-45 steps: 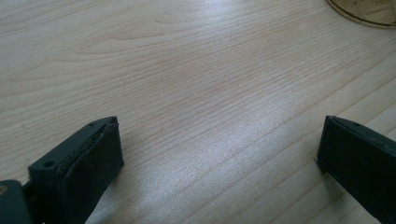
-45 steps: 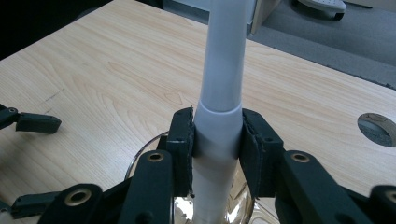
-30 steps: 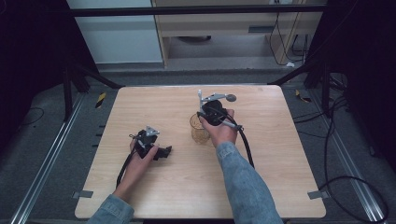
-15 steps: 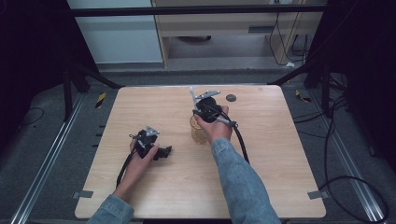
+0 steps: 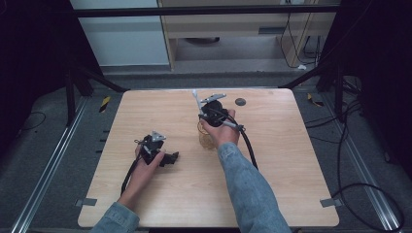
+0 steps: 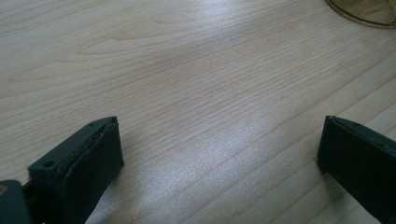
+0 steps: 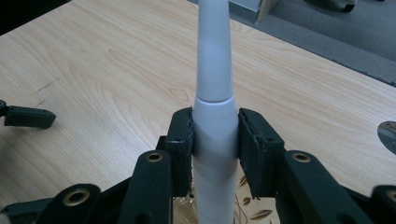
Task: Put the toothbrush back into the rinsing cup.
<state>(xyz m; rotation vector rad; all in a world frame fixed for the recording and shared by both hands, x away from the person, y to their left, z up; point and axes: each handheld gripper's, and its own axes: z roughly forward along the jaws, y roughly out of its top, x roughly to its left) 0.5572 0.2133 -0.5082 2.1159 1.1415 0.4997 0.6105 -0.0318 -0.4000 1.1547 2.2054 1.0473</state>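
The toothbrush (image 7: 214, 121) is a pale grey-white stick, thick and round at the handle and narrowing toward its far end, with a seam where the slimmer upper part joins the body. The right gripper (image 7: 215, 140) has its jaws pinching the handle from both sides, and the stick points away from the camera over the tabletop (image 7: 93, 70). In the high view the toothbrush (image 5: 196, 99) rises slanted above the amber glass cup (image 5: 205, 138), which stands near the middle of the tabletop; the cup's patterned wall shows just under the handle in the right gripper view.

There is one toothbrush, one cup, one small dark round disc (image 5: 240, 102) near the far edge of the tabletop, and two grippers.

The right hand (image 5: 221, 131) is raised over the cup, its denim sleeve reaching in from the bottom. The left gripper (image 5: 170, 158) lies low on the tabletop, well apart from the cup, in the left hand (image 5: 145, 162); its jaws are spread wide with only bare wood between them.
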